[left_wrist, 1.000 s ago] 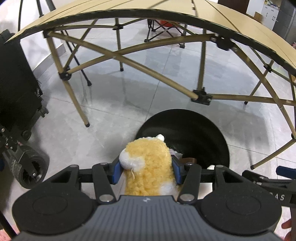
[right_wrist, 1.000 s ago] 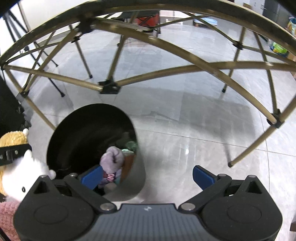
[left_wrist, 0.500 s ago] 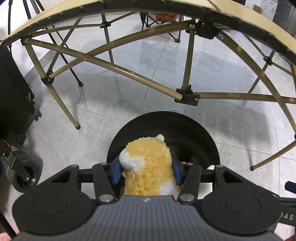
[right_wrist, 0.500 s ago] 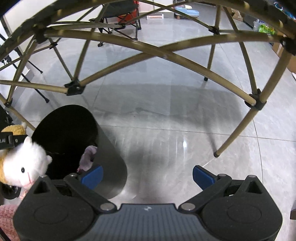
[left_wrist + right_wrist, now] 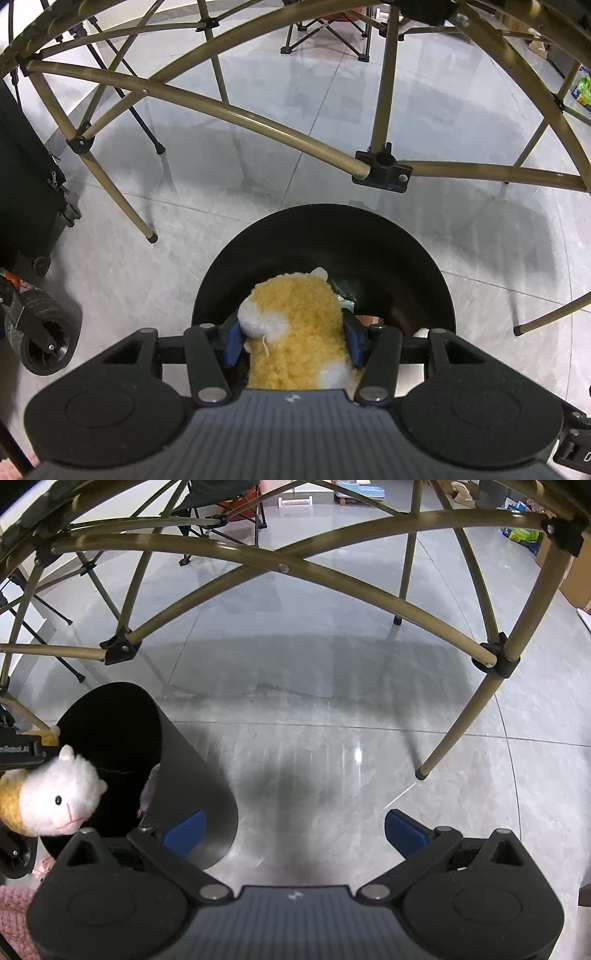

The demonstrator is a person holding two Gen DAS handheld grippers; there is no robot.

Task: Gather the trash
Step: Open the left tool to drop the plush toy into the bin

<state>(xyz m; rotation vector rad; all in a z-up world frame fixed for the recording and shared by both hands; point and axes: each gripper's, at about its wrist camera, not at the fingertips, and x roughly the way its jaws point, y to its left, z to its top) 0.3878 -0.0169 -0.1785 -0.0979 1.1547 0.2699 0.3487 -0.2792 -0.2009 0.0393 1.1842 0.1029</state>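
My left gripper (image 5: 291, 338) is shut on a yellow and white plush toy (image 5: 295, 332) and holds it over the near rim of a black round bin (image 5: 325, 236). The bin has some trash inside. In the right wrist view the same plush toy (image 5: 55, 797) hangs at the bin's (image 5: 147, 746) open top on the far left, with a small purple toy (image 5: 149, 790) at the bin's rim. My right gripper (image 5: 291, 825) is open and empty above the grey floor, to the right of the bin.
A folding table's tan metal legs and cross bars (image 5: 258, 125) arch over the bin; more bars show in the right wrist view (image 5: 332, 576). A black wheeled case (image 5: 26, 184) stands at the left. Folding chairs (image 5: 332, 29) stand far back. Grey tiled floor (image 5: 332, 701) lies to the right.
My left gripper has moved with the plush toy towards the bin, whose opening now lies right beneath it. My right gripper has moved rightwards, away from the bin, still open.
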